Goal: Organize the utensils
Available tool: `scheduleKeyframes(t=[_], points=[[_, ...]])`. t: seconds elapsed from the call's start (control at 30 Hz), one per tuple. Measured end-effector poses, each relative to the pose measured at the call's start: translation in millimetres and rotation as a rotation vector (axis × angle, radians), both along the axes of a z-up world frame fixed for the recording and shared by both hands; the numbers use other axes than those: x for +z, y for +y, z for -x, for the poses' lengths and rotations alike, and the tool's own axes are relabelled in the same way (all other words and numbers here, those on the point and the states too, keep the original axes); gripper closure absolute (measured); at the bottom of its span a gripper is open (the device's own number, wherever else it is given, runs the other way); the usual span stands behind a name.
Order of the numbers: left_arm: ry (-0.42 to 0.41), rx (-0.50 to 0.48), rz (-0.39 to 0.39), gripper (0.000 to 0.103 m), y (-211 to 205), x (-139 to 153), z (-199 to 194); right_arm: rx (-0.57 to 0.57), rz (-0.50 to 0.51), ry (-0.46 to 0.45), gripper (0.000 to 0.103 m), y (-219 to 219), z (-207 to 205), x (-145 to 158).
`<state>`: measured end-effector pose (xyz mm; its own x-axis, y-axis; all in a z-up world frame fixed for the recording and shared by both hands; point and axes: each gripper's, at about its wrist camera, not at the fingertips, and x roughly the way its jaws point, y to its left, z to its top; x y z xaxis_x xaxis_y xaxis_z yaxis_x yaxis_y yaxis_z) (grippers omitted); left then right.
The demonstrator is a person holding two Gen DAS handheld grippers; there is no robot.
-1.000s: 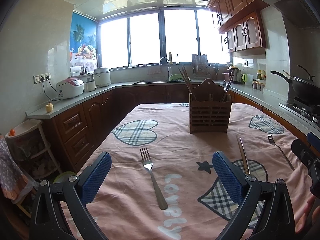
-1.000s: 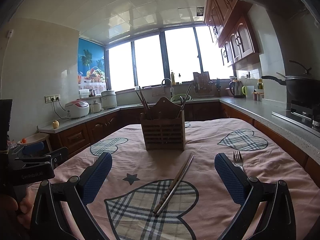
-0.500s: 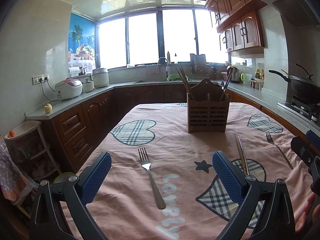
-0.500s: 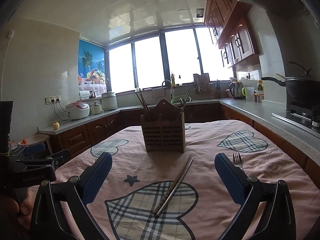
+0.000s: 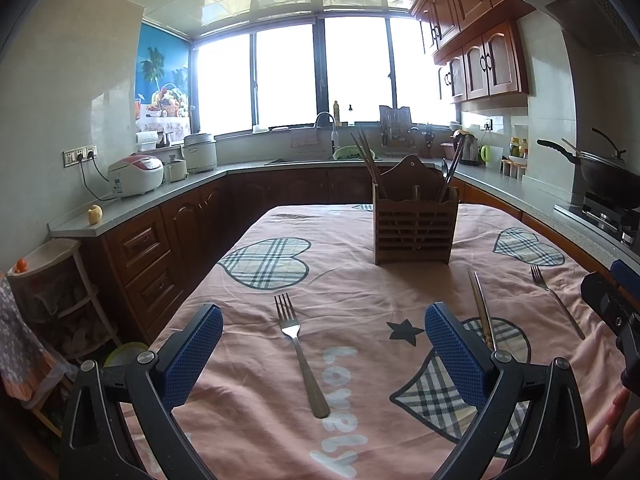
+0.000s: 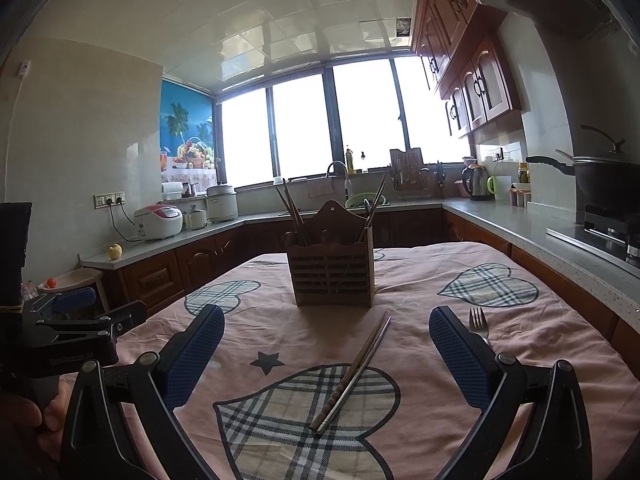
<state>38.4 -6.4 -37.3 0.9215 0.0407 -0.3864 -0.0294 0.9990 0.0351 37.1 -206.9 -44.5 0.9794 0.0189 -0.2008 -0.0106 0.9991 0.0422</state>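
Note:
A wooden utensil holder [image 5: 414, 232] stands mid-table with chopsticks and a spoon in it; it also shows in the right wrist view [image 6: 331, 276]. A fork [image 5: 301, 352] lies on the pink cloth between the fingers of my open, empty left gripper [image 5: 324, 356]. A pair of chopsticks [image 6: 352, 372] lies between the fingers of my open, empty right gripper [image 6: 326, 356]; the pair also shows in the left wrist view [image 5: 482, 312]. A second fork [image 5: 556, 300] lies at the right, partly hidden behind my right finger in the right wrist view [image 6: 478, 320].
The table carries a pink cloth [image 5: 352, 280] with plaid hearts. Counters run round it with a rice cooker [image 5: 136, 176], a sink [image 5: 332, 152] and a wok [image 5: 608, 176] on the stove. A plastic rack [image 5: 52, 284] stands left of the table.
Both grippers have shifted only slightly; the view has drifted a little. Nothing on the table has moved and both grippers stay open.

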Motion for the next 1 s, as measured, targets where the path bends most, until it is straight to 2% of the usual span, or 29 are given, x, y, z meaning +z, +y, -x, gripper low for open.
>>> scheduleKeyframes(t=[1.0], points=[[0.004,-0.006,0.005,0.001,-3.5,-0.9,0.8,0.009,-0.003,-0.016,0.000,1.7,1.4,3.5]])
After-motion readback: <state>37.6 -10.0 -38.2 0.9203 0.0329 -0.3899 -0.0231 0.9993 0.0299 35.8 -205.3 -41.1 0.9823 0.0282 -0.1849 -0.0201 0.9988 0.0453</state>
